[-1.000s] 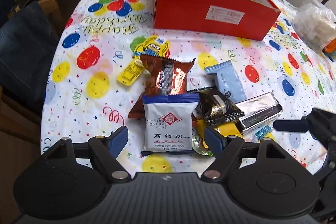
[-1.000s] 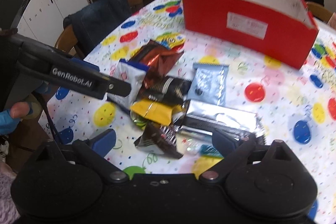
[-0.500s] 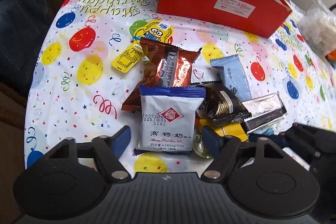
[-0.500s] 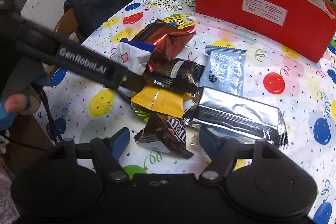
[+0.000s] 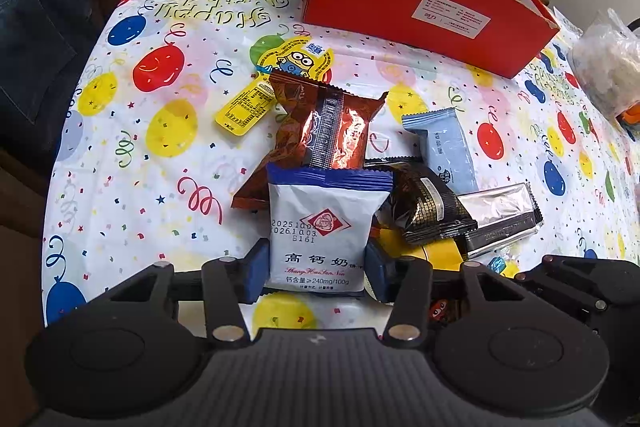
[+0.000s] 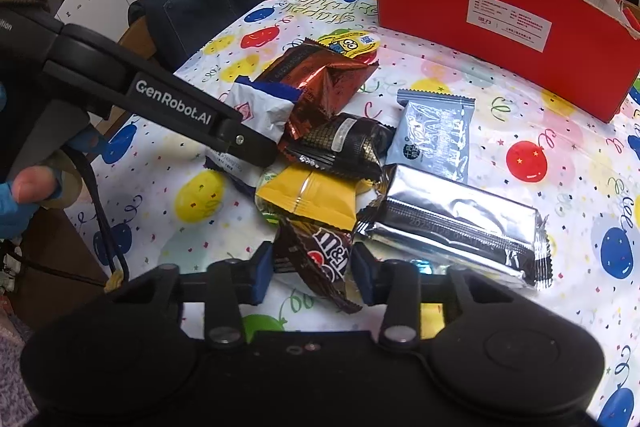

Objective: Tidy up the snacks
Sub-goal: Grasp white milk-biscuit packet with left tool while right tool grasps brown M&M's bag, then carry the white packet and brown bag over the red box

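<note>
Left hand-held gripper (image 5: 316,273): jaws, wide apart half a second ago, have closed until both blue pads touch the sides of the white-and-blue biscuit packet (image 5: 326,227), which lies at the near-left end of the snack pile on the counter (image 5: 132,179). Right hand-held gripper (image 6: 312,273): likewise narrowed, now pinching the dark brown M&M's pouch (image 6: 320,259) at the near edge of the pile. Neither packet looks lifted yet. Red cardboard box (image 6: 500,23) stands open toward the counter's far edge. Judgement: two grasps secured; transfer to the box likely follows.
</note>
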{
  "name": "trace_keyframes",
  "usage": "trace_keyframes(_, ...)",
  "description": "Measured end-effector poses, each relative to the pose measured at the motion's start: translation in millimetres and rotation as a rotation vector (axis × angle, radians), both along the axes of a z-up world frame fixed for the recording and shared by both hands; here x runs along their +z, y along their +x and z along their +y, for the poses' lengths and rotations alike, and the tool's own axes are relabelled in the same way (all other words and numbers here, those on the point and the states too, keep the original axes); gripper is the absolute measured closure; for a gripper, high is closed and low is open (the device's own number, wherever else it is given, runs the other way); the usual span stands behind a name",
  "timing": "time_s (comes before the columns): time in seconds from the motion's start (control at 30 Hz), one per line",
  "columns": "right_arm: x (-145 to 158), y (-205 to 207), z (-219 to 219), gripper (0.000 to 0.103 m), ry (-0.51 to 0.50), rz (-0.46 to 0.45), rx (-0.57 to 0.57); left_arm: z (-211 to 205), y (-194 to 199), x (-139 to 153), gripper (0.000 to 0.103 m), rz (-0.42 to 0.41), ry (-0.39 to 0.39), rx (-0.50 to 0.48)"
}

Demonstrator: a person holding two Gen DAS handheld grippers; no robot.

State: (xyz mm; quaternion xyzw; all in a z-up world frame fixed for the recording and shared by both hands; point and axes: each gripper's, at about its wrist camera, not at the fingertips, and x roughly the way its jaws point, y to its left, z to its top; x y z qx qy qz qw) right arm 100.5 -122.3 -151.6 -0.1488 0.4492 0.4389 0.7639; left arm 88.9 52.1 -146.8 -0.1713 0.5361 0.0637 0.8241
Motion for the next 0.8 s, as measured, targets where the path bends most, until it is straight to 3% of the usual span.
trace_keyframes(0.43,9,-9,-28,0.07,0.064,0.054,-0.09,5,-13,7,0.056,-0.004,-0.014,-0.008)
trace_keyframes(0.8,40,-17,-59,0.07,0.156,0.002,-0.228,-8,-28,35,0.056,-0.047,0.017,-0.072)
